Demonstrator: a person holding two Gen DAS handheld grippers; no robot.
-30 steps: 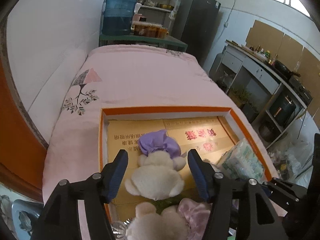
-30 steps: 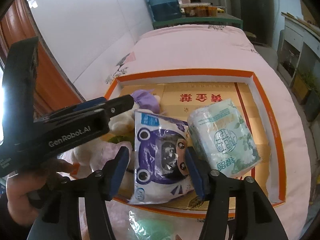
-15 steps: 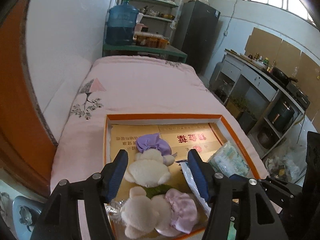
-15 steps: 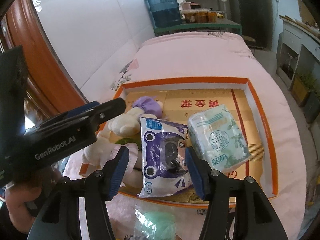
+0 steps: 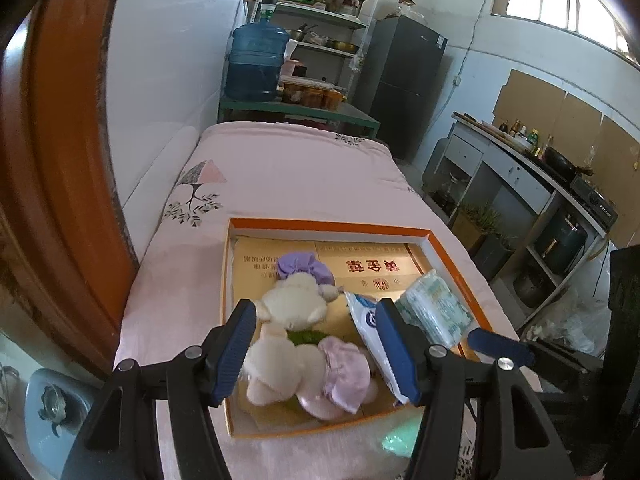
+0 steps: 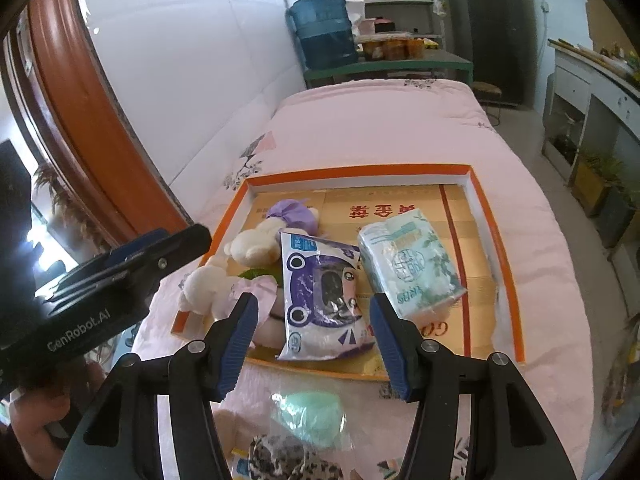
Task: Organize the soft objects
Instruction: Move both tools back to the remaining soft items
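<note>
An orange-rimmed shallow box [image 5: 328,226] [image 6: 360,170] lies on the pink bed. Two white plush bears with purple caps [image 5: 292,304] [image 6: 256,240] lie in its left part. Beside them are a purple-and-white cartoon bag [image 6: 320,292] [image 5: 364,314] and a green-white tissue pack [image 6: 408,264] [image 5: 436,308]. A green soft item in clear wrap [image 6: 312,416] rests on the quilt in front of the box. My left gripper [image 5: 315,308] [image 6: 180,240] hovers open above the bears, holding nothing. Above the bag, my right gripper [image 6: 314,300] is open and holds nothing.
A leopard-print item [image 6: 288,460] lies at the near edge. A white padded wall [image 6: 180,80] and an orange wooden frame [image 5: 60,160] run along the left. A water bottle [image 5: 256,64] on a green table stands beyond the bed. Kitchen counters [image 5: 520,168] line the right. A hand [image 6: 36,420] holds the left gripper.
Both grippers have drawn back and risen, so the box looks smaller and farther off. The near bear and the front of the bed have come into view. Jaws unchanged.
</note>
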